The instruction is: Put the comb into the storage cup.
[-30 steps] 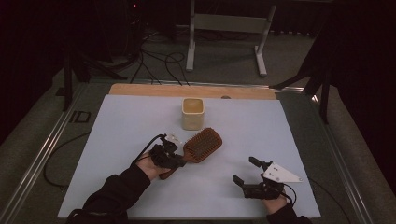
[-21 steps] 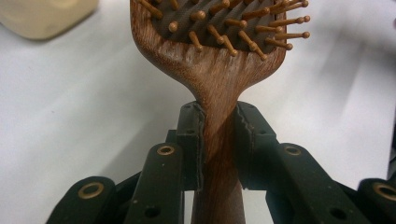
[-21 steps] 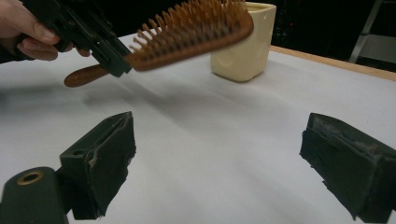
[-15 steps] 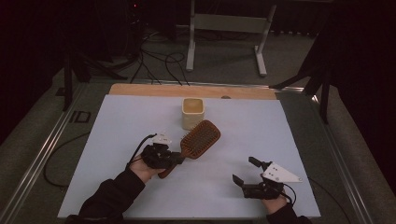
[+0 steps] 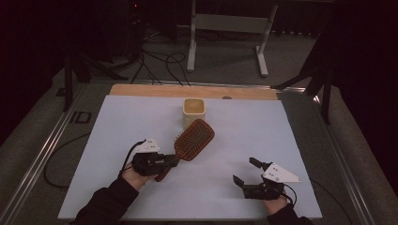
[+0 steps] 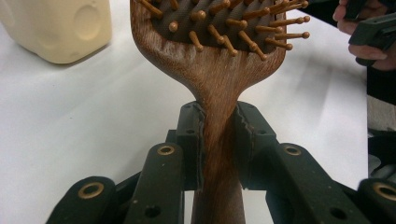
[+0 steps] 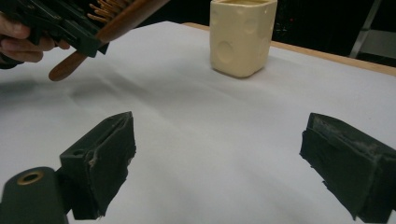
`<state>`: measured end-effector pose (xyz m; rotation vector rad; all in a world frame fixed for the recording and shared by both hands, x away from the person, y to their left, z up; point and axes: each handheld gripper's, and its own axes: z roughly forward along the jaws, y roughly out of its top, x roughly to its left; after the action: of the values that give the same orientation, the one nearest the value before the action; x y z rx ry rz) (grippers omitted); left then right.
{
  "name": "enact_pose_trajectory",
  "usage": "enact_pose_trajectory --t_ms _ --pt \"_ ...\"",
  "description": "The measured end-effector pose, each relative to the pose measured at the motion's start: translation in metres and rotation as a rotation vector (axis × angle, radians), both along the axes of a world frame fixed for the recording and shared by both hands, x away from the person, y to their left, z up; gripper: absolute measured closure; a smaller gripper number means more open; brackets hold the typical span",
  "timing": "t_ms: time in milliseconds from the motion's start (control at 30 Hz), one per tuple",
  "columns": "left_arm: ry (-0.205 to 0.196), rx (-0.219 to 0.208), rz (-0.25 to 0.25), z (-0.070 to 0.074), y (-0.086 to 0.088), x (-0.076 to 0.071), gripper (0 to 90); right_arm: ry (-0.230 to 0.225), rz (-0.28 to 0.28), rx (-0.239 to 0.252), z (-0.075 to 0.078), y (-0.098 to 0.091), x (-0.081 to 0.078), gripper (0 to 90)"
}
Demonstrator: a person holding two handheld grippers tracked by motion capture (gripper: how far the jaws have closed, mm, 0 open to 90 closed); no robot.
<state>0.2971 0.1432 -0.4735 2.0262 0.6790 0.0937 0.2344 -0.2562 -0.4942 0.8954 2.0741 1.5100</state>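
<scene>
Since a second ago I have carried the hairbrush [image 5: 193, 139] toward the cream cup [image 5: 194, 111]. Its head was a little apart from the cup before, and now it is just in front of it and almost touching. My left hand-held gripper [image 5: 172, 161] holds the brush by the neck of its wooden handle, the head pointing away from the gripper toward the cup, lifted off the white table [image 5: 108, 140]. I judge that the brush is going into the cup, so the next step is to raise it and tip it so that one end goes into the cup's mouth.

My right hand-held gripper [image 5: 245, 171] has not moved. It rests at the near right, well apart from the brush, with the jaws wide and nothing between them.

The left gripper view shows the grip clearly: both pads [image 6: 192, 140] press on the handle [image 6: 219, 154] just below the head. The right gripper view shows from the side that the brush [image 7: 119, 14] hangs above the table, and that the cup [image 7: 242, 37] stands upright beyond my open jaws.
</scene>
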Motion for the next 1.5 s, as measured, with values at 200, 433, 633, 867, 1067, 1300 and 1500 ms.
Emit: enact_pose_trajectory --t_ms 200,433,633,867,1067,1300,1500 --pt "0.008 -0.042 0.007 -0.002 0.009 -0.001 74.3 0.0 -0.003 -0.003 0.0 0.001 0.0 9.6" --pt "0.009 -0.097 0.003 -0.008 0.017 -0.002 74.3 0.008 -0.014 -0.016 0.002 0.004 0.001 9.6" --pt "-0.002 -0.079 0.001 -0.012 0.015 -0.004 74.3 0.009 -0.024 -0.041 0.008 0.008 0.001 9.6" --pt "-0.019 -0.077 -0.001 -0.009 0.014 -0.006 74.3 0.025 -0.022 -0.065 0.031 0.019 -0.001 9.6" --pt "-0.024 -0.078 -0.002 -0.008 0.015 -0.007 74.3 0.041 0.015 -0.06 0.064 0.039 0.002 9.6" --pt "-0.028 -0.094 -0.003 -0.006 0.016 -0.008 74.3 0.015 0.06 -0.021 0.085 0.055 0.011 9.6" --pt "-0.037 -0.098 -0.009 -0.005 0.015 -0.009 74.3 -0.002 0.071 0.022 0.1 0.067 0.022 9.6"
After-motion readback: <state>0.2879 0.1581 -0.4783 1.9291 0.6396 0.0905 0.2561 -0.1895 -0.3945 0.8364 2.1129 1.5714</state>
